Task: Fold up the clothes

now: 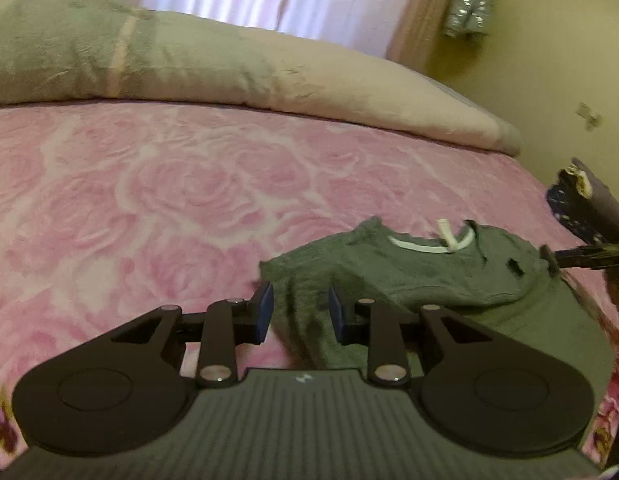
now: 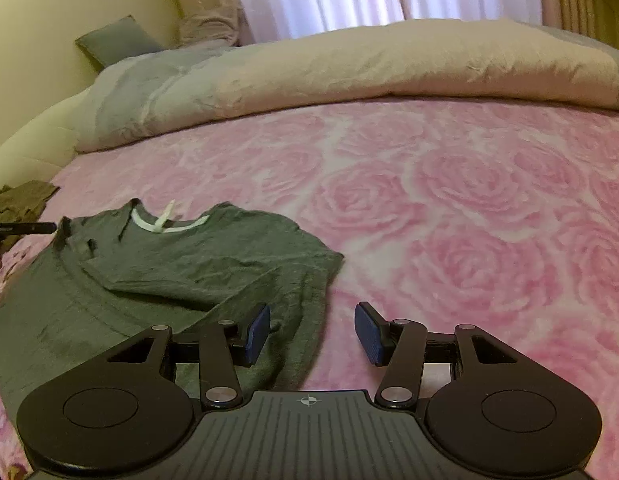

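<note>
A dark grey cotton T-shirt with a white neck trim [image 2: 181, 264] lies partly folded on the pink rose-patterned bed blanket [image 2: 449, 208], collar away from the cameras. The left tongs [image 1: 300, 314] are spread, straddling a fabric edge — nothing pinched yet. The right tongs [image 2: 312, 330] are spread too, over the shirt's right edge. Both sit near, the left seemingly deeper over cloth.
</note>
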Demonstrator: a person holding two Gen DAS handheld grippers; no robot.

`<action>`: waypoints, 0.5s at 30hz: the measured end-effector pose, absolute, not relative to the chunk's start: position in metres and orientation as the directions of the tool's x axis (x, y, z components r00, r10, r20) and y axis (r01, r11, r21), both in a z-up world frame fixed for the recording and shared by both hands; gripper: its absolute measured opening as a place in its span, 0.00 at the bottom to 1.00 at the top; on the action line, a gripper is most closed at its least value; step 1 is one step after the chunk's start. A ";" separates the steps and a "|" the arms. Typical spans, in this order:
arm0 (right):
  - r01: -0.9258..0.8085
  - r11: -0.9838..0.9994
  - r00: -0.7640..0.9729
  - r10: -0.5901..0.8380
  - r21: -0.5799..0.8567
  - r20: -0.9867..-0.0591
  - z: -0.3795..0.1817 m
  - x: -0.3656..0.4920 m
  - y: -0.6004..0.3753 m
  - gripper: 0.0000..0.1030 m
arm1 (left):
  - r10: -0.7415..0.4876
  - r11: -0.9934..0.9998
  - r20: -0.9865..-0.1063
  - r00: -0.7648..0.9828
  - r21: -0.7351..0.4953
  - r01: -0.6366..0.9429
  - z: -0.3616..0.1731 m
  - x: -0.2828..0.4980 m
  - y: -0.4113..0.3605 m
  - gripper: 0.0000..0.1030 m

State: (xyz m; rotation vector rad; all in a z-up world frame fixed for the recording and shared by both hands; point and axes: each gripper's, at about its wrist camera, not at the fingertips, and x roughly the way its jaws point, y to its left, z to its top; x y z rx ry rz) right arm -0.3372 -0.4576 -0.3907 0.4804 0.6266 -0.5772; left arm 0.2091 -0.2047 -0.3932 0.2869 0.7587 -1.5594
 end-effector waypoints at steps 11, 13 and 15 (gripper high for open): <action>0.606 0.757 0.674 -0.324 0.246 -0.664 -0.402 -0.319 -0.464 0.26 | -0.748 -0.032 -0.622 -0.233 -0.317 0.948 -0.408 0.200 -0.229 0.02; 0.605 0.758 0.680 -0.332 0.244 -0.654 -0.400 -0.321 -0.462 0.07 | -0.761 -0.029 -0.608 -0.225 -0.315 0.949 -0.407 0.200 -0.224 0.02; 0.609 0.753 0.692 -0.352 0.249 -0.630 -0.396 -0.326 -0.460 0.01 | -0.787 -0.020 -0.580 -0.211 -0.317 0.948 -0.403 0.202 -0.216 0.01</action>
